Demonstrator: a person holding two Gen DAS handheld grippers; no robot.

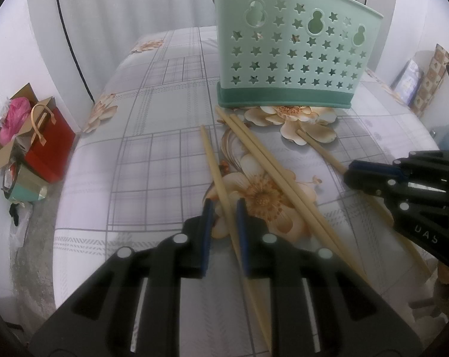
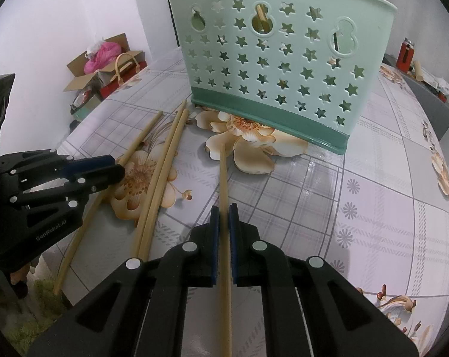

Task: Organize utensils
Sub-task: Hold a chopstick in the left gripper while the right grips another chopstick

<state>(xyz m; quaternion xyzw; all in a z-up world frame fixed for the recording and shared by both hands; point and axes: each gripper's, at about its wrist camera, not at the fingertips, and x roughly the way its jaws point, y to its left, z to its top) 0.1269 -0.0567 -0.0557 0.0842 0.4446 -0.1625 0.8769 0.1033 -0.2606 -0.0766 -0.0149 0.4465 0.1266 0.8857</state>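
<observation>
Covering most of both views, a table (image 1: 153,154) w/ grey-checked, flower-print cloth fills the frame. Mint-green utensil caddy (image 2: 284,68) w/ star cut-outs stands upright at upper centre, utensil handles poking above its rim. Red gift bag (image 1: 50,148) & open cardboard box (image 1: 7,145) sit at left edge of left wrist view, off the table.

Left gripper (image 1: 224,208), bottom centre of its view, jaws narrow w/ one chopstick (image 1: 217,172) between the blue pads; can't tell if pads press it. Right gripper (image 2: 223,211), bottom centre of its view, jaws nearly shut, clamping another chopstick (image 2: 223,178) that points toward caddy base. A pair of chopsticks (image 2: 162,175) lies side by side on the cloth between the two grippers.
</observation>
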